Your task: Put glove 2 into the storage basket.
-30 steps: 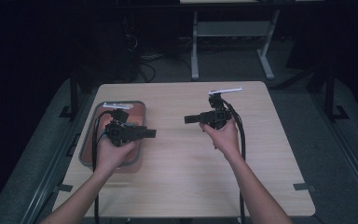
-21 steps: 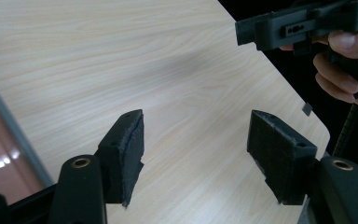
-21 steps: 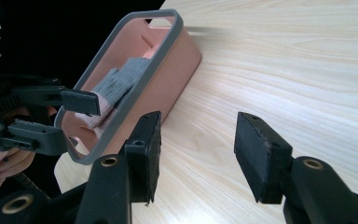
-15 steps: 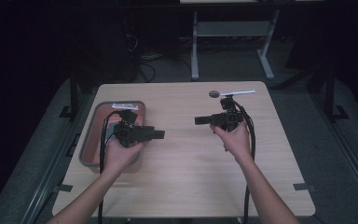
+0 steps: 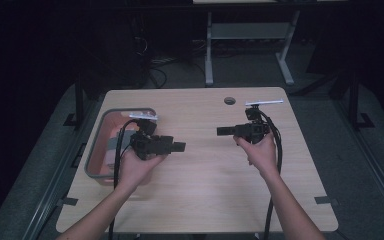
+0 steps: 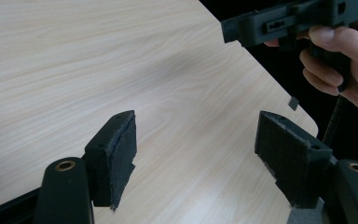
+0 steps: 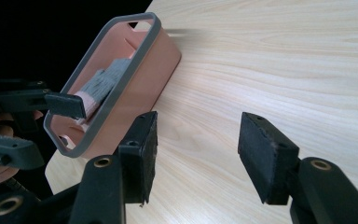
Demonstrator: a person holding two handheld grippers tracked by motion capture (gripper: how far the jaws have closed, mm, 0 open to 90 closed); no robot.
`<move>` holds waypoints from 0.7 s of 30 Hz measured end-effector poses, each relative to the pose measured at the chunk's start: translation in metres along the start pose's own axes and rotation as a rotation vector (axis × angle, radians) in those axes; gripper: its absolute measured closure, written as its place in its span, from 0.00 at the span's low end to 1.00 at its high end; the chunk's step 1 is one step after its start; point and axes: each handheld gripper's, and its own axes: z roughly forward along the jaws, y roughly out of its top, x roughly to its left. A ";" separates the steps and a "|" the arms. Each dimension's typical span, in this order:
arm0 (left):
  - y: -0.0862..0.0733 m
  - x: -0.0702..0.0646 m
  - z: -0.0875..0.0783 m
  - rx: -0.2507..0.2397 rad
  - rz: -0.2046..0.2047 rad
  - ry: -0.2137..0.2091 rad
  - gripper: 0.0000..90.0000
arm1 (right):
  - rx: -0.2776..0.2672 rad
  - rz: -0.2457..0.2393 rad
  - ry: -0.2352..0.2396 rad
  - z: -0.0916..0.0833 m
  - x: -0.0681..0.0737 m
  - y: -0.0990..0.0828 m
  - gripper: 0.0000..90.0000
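Far left of the surface: pink bin with a grey rim, sitting at the left edge. Grey folded cloth lies inside it, over something pink (can't tell what).

Left hand-held gripper: held just right of the bin, above the surface, pointing right toward the other one. Its jaws have just been opening; in the left gripper view they stand wide apart, with nothing between the pads but bare wood grain. Not touching the bin or the cloth. Cable trails back past the bin rim.

Middle: open wood between the two grippers, tips facing each other, well apart.

Right hand-held gripper: held right of centre, above the surface, pointing left toward the bin. Its jaws have just been opening too; the right gripper view shows them wide, with nothing gripped and wood grain in the gap. Bin sits farther off, to the left of its left jaw (that view's left).

Small dark hole in the surface near the far edge.
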 end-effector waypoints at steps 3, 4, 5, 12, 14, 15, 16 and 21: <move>0.000 -0.005 0.006 0.002 0.007 -0.013 0.31 | -0.005 0.002 -0.008 -0.006 -0.004 -0.002 0.52; 0.000 -0.006 0.007 0.003 0.009 -0.019 0.30 | -0.006 0.002 -0.012 -0.007 -0.005 -0.003 0.52; 0.000 -0.006 0.007 0.003 0.009 -0.019 0.30 | -0.005 0.006 -0.014 -0.008 -0.006 -0.004 0.51; -0.001 -0.017 0.018 0.005 0.028 -0.042 0.28 | -0.012 0.022 -0.021 -0.014 -0.016 -0.012 0.50; -0.001 -0.018 0.019 0.008 0.035 -0.044 0.27 | -0.009 0.024 -0.026 -0.015 -0.018 -0.013 0.49; -0.002 -0.020 0.021 0.010 0.039 -0.048 0.26 | -0.012 0.028 -0.030 -0.017 -0.020 -0.015 0.49; -0.003 -0.021 0.022 0.011 0.042 -0.053 0.26 | -0.012 0.029 -0.030 -0.018 -0.021 -0.015 0.48; -0.006 -0.024 0.028 0.011 0.046 -0.062 0.24 | -0.021 0.041 -0.037 -0.024 -0.027 -0.021 0.47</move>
